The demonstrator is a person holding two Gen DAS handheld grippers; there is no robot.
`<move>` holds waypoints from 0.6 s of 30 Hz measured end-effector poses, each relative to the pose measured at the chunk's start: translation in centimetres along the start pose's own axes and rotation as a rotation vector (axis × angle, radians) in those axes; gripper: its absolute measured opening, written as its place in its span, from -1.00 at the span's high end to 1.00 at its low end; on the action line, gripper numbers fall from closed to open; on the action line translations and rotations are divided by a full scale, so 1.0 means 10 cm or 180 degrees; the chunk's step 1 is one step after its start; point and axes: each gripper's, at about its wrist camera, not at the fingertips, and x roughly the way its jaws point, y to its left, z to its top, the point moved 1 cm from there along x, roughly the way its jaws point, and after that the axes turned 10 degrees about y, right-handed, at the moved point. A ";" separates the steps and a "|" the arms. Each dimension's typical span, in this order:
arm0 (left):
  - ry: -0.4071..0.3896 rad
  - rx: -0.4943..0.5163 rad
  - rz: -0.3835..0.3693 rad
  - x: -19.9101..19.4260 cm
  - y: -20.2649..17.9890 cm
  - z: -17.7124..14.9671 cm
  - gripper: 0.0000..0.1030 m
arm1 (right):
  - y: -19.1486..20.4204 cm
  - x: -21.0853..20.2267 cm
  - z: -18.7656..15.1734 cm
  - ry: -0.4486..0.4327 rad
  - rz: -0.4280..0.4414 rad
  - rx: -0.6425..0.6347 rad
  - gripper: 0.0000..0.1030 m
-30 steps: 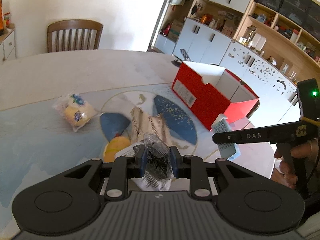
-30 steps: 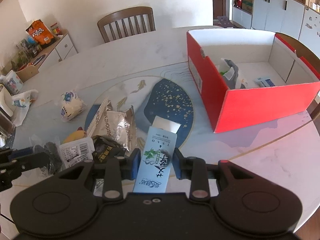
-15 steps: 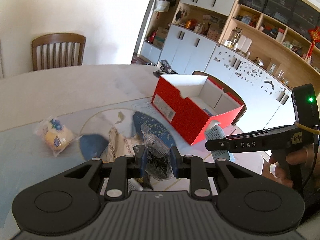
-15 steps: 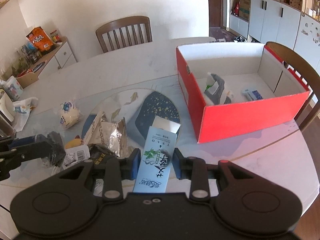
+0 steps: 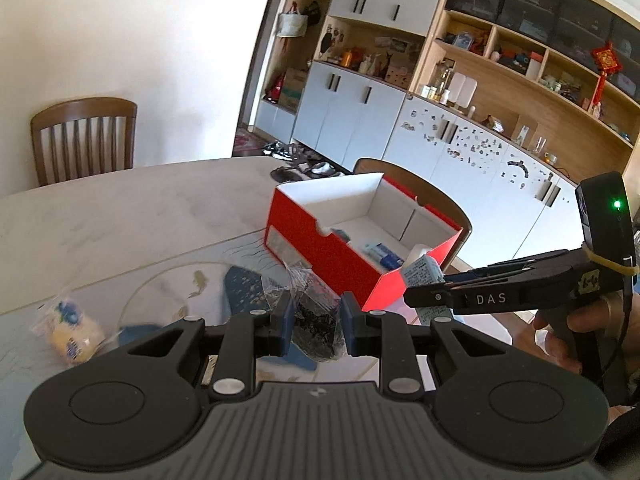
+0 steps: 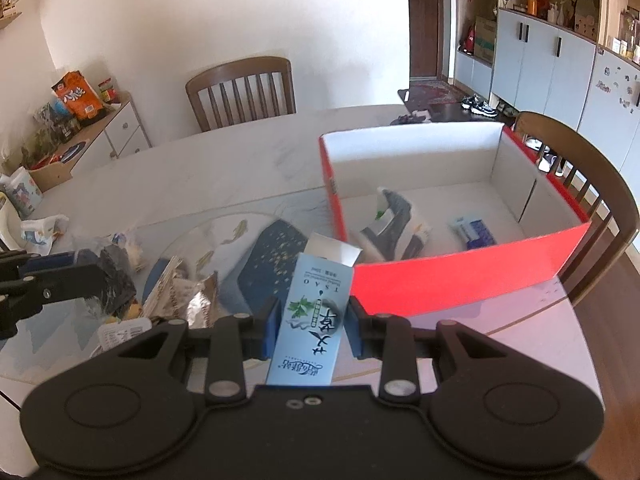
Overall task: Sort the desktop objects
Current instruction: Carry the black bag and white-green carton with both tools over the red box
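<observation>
My left gripper (image 5: 316, 322) is shut on a clear plastic packet of dark stuff (image 5: 314, 316), held above the table. My right gripper (image 6: 312, 322) is shut on a light blue carton (image 6: 314, 320) with an open white flap. In the left wrist view the right gripper (image 5: 430, 300) shows at the right with the carton (image 5: 424, 276) in its fingers. In the right wrist view the left gripper (image 6: 86, 276) shows at the left with the dark packet (image 6: 116, 284). The open red box (image 6: 472, 276) stands ahead of both, with a grey-white pack (image 6: 394, 224) and a small blue box (image 6: 474, 232) inside.
On the round table (image 6: 224, 160) lie a yellow wrapped snack (image 5: 74, 330), a silver foil pack (image 6: 200, 304), a white labelled packet (image 6: 120, 330) and a dark blue patch of the mat (image 6: 272, 256). Wooden chairs (image 6: 244, 88) stand behind and right of the table.
Both grippers have risen and swung toward the red box with their loads still gripped. The box now shows its inside in the left wrist view.
</observation>
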 end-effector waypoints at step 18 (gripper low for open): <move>-0.0035 0.0263 -0.0149 0.50 -0.56 0.49 0.55 | -0.66 -0.07 0.32 -0.0111 0.0008 -0.0037 0.46</move>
